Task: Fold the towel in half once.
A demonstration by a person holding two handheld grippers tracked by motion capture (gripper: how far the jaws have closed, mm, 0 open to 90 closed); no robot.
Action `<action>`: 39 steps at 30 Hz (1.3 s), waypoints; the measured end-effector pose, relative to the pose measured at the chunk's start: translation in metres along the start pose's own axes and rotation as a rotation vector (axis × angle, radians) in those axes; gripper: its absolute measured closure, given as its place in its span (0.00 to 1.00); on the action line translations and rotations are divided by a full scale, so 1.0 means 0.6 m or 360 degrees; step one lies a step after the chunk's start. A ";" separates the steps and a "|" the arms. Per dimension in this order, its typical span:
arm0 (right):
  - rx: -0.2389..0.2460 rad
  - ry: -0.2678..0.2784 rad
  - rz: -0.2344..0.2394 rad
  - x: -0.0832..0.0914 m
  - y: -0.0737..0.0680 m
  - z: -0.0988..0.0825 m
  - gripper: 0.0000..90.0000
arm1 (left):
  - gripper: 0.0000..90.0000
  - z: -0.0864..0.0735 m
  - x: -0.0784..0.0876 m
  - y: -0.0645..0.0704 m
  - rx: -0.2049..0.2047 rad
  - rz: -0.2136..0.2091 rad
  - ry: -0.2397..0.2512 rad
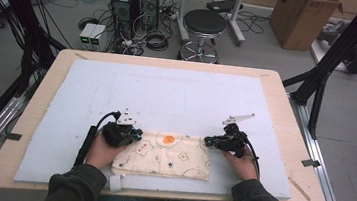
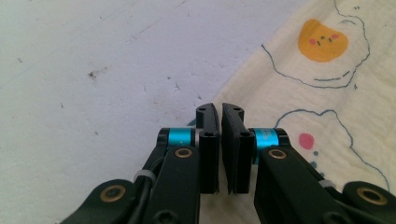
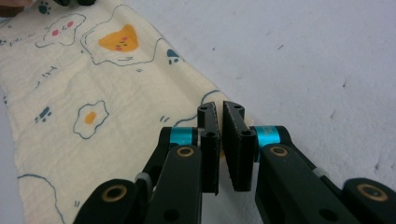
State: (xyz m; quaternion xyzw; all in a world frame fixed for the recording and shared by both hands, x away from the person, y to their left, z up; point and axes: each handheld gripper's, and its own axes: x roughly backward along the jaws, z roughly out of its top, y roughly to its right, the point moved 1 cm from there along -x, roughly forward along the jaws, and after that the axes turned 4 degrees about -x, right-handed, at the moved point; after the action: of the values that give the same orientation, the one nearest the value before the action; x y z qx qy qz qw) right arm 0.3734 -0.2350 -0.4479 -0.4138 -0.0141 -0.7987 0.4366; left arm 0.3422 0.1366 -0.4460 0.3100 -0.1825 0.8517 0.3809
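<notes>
**Inspector A:** Nearest the high camera, two dark olive sleeves (image 1: 77, 188) come in from the bottom edge, one hand on each tool. Start at the left.

**Inspector B:** Left gripper (image 1: 135, 134) sits at the left end of the cream folded cloth printed with fried-egg figures (image 1: 166, 154). In its own view the two black jaws stand pressed together, with a hairline gap and nothing visibly between the pads. The tips (image 2: 219, 112) point at the cloth's edge where it meets the pale blue-white foam mat (image 2: 93, 70). Whether they touch the fabric cannot be told.

**Inspector A:** Location of the cloth?

**Inspector B:** Flat on the mat near the person's side of the light wooden table (image 1: 41, 96), lying lengthwise between the two grippers. An orange yolk print (image 1: 168, 140) shows near its far edge.

**Inspector A:** Right side?

**Inspector B:** Right gripper (image 1: 208, 142) is at the cloth's right end. Its jaws are likewise closed against each other, the tips (image 3: 220, 112) over the fabric's border; no cloth is seen caught between them. A grey three-cornered plate (image 1: 238, 119) stands on top of it.

**Inspector A:** Beyond the table?

**Inspector B:** From left: black computer towers (image 1: 135, 5), a round black stool (image 1: 204, 23), a brown cardboard box (image 1: 303, 18) on the floor.
</notes>
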 end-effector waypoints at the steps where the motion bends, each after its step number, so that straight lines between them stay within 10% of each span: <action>1: 0.0006 -0.0003 -0.0007 0.000 -0.001 0.000 0.94 | 0.94 0.000 0.000 0.000 0.0003 0.0001 0.0001; 10: 0.0103 0.0116 0.0044 0.010 -0.029 0.028 0.90 | 0.89 0.005 0.034 -0.008 0.0006 0.0031 0.0153; 20: 0.0131 -0.0055 0.0010 -0.039 -0.027 0.033 0.90 | 0.91 -0.013 0.022 -0.025 0.0051 0.0051 0.0011; 39: 0.0092 -0.0007 -0.0026 0.002 -0.007 -0.001 0.91 | 0.90 -0.024 0.026 -0.031 0.0051 -0.0001 -0.0010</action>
State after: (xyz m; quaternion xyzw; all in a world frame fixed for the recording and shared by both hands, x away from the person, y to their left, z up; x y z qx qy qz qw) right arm 0.3698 -0.2337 -0.4465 -0.4028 -0.0416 -0.8006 0.4417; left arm 0.3428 0.1648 -0.4451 0.3187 -0.1698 0.8535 0.3757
